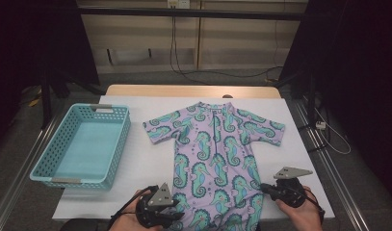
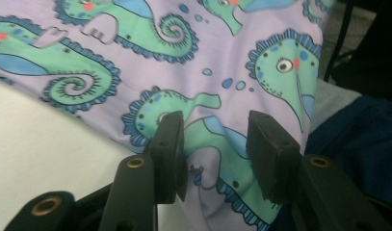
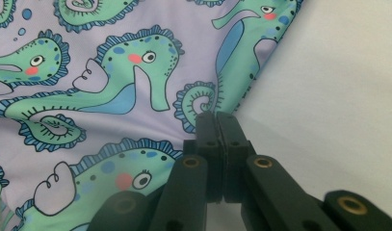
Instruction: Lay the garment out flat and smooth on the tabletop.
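Observation:
A lilac short-sleeved suit printed with green seahorses lies flat on the white table, neck toward the far side. My left gripper is at the suit's lower left leg. In the left gripper view its jaws stand apart over the fabric without pinching it. My right gripper is at the suit's right edge low down. In the right gripper view its jaws are pressed together on the very hem of the fabric.
A turquoise plastic basket stands on the table's left side with nothing in it. Bare white tabletop runs between basket and suit and to the right of the suit. Cables cross the floor beyond the table's far edge.

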### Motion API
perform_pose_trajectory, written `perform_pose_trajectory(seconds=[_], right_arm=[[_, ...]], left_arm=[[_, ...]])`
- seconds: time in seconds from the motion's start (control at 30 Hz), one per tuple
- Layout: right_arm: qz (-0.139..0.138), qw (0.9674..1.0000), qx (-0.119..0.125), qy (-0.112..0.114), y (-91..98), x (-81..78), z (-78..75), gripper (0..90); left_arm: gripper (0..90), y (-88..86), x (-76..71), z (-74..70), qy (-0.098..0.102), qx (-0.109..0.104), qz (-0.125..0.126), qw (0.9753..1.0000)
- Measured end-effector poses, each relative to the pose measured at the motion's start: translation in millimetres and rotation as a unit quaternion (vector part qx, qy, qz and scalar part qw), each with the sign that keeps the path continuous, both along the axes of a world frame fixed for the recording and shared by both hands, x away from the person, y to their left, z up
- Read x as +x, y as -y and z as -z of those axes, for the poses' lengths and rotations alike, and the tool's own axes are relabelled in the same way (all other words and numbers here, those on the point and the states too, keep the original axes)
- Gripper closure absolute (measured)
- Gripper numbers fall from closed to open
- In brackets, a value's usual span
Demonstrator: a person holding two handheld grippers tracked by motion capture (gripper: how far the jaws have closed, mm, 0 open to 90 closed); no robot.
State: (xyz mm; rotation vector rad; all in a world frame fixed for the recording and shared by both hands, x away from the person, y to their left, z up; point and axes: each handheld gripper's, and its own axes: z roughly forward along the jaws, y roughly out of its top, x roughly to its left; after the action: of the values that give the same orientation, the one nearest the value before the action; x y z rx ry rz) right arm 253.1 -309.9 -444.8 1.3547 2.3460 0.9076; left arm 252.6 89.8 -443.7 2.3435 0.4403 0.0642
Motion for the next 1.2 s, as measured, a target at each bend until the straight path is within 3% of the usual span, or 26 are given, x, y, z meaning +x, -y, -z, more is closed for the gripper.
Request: perform_pose_trajectory(seconds=[0.1,0.2,0.23,0.37,0.4,0.5,0.6,0.8,0.93,1.03,1.2], right_arm=[[-0.002,1.0000,-0.002,0.002,-1.4,0.6,0.8,88.8],[-0.004,1.0000,0.004,0.002,-1.7,0.6,1.2,88.5],[-0.005,1.0000,0.005,0.002,-1.7,0.5,1.2,88.5],[-0.013,0.9998,0.014,0.005,-3.2,-0.2,0.3,88.8],[-0.015,0.9998,0.014,0.005,-3.9,-0.5,-0.1,88.8],[-0.019,0.9997,0.016,0.005,-5.0,-0.9,-0.3,87.6],[-0.015,0.9994,0.029,0.010,-3.8,-1.3,-2.0,79.9],[-0.004,0.9971,0.071,0.026,-2.4,1.6,-6.9,60.0],[0.003,0.9949,0.091,0.044,-3.6,6.6,-10.2,47.3],[0.003,0.9942,0.093,0.054,-6.2,9.4,-11.9,40.2],[0.007,0.9932,0.089,0.074,-12.7,10.4,-14.1,25.6]], left_arm=[[62.3,4.9,-3.6,1.4,0.029,0.020,0.001,0.9994],[84.9,3.7,-2.8,0.6,0.024,0.024,0.002,0.9994],[88.0,3.1,-2.0,-0.1,0.018,0.024,-0.001,0.9995],[89.3,-3.5,1.9,-1.9,0.001,0.021,-0.003,0.9998],[89.2,-5.6,2.5,-2.5,-0.009,0.013,-0.008,0.9998],[88.2,-10.2,5.2,-5.1,-0.013,0.000,-0.006,0.9999],[82.0,-11.7,6.3,-4.8,-0.020,-0.016,-0.017,0.9995],[52.5,-15.7,13.1,-6.8,-0.017,-0.030,-0.040,0.9986],[42.4,-16.6,19.2,-7.2,-0.008,-0.039,-0.054,0.9977],[31.7,-16.3,24.1,-7.3,0.006,-0.038,-0.074,0.9965],[16.5,-18.9,32.8,-10.1,0.021,-0.050,-0.114,0.9920]])
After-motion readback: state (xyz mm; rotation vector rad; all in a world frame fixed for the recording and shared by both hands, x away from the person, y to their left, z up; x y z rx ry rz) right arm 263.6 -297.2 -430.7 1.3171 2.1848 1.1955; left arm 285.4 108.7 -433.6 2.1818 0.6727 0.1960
